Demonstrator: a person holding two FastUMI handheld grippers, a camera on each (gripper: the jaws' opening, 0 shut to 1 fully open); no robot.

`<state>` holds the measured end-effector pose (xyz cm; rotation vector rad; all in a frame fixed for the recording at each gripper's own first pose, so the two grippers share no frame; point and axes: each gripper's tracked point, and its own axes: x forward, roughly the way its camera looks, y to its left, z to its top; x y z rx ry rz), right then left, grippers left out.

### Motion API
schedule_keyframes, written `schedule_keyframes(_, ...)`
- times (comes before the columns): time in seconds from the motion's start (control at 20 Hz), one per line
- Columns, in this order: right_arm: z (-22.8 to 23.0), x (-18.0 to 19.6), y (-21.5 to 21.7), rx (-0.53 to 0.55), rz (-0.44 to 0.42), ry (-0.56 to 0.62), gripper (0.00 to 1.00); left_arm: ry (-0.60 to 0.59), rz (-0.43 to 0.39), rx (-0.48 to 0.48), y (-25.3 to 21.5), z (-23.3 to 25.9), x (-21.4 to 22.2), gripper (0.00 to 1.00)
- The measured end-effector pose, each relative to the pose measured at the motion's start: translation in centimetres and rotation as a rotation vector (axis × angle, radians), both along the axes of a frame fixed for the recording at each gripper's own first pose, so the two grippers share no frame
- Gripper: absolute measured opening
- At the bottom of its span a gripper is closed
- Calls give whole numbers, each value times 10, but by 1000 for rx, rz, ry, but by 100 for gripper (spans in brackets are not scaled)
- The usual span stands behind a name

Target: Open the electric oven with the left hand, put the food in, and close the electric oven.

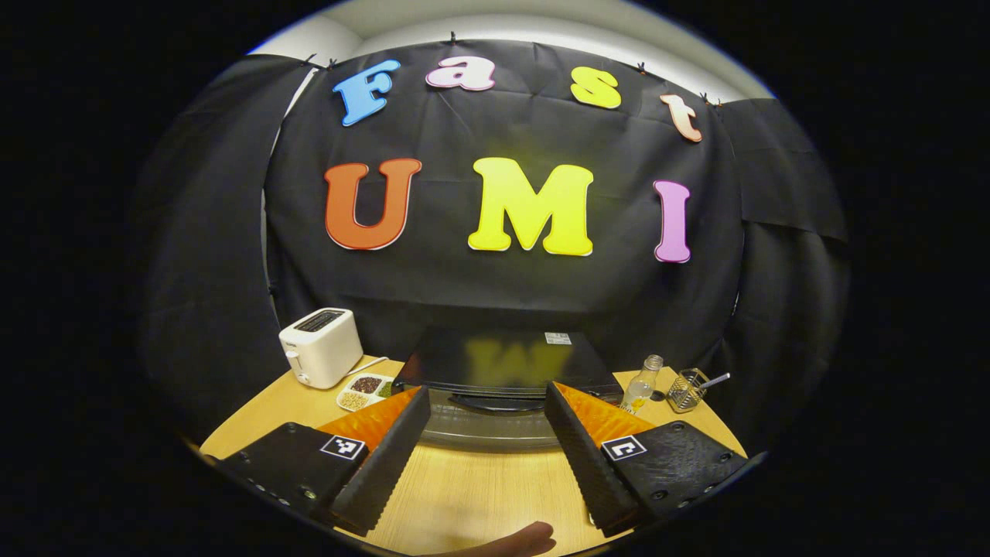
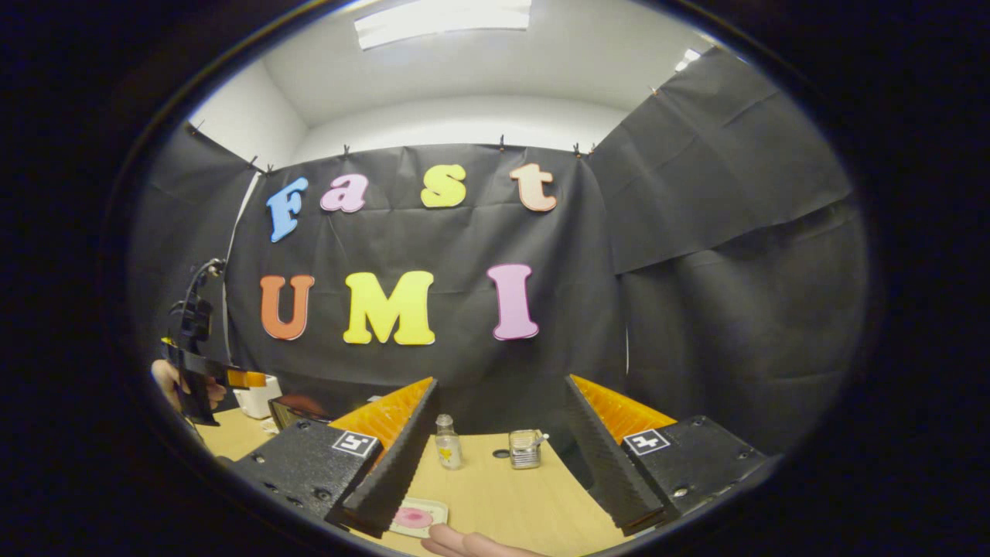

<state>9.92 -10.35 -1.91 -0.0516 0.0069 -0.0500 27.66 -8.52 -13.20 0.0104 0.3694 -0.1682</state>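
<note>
My right gripper (image 2: pixel 495 445) hangs over the wooden table (image 2: pixel 518 503), jaws wide apart, nothing between them. Between my fingers, farther off: a small clear bottle (image 2: pixel 446 442), a little metal holder (image 2: pixel 525 449) near it. A plate with pink food (image 2: pixel 418 517) lies by my left finger. Far left, a hand (image 2: pixel 174 384) holds the left gripper (image 2: pixel 203 379) near a white toaster (image 2: pixel 257 396)

both views face wall, share table (image 1: pixel 479 495)

No readable text, small label on oven (image 1: pixel 558 338) illegible
</note>
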Motion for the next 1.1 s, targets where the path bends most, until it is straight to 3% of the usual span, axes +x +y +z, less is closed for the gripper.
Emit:
schedule_keyframes(0.05,-1,0,-3,-1,-5,1,96,10,-11,7,-6,-9,13,95)
schedule_keyframes(0.15,-2,1,-9,-5,-16,2,100,48,-32,22,-19,-28,35,95)
schedule_keyframes(0.2,-3,1,-11,-7,-18,3,96,73,-42,33,-24,-39,44,95)
schedule_keyframes(0.3,-4,-1,-16,-10,-23,7,100,116,-43,57,-31,-59,58,96)
schedule_keyframes(0.55,-2,-10,-23,-27,-31,12,100,178,-34,101,-36,-93,82,96)
schedule_keyframes(0.6,-1,-13,-24,-33,-28,12,96,198,-33,98,-37,-101,85,96)
schedule_keyframes(0.9,8,-31,-27,-9,-11,21,96,206,-56,77,-42,-104,85,97)
schedule_keyframes(0.95,9,-33,-29,-14,-21,23,100,208,-61,84,-40,-105,83,97)
schedule_keyframes(1.1,13,-41,-27,-22,-32,23,96,187,-71,110,-36,-105,76,95)
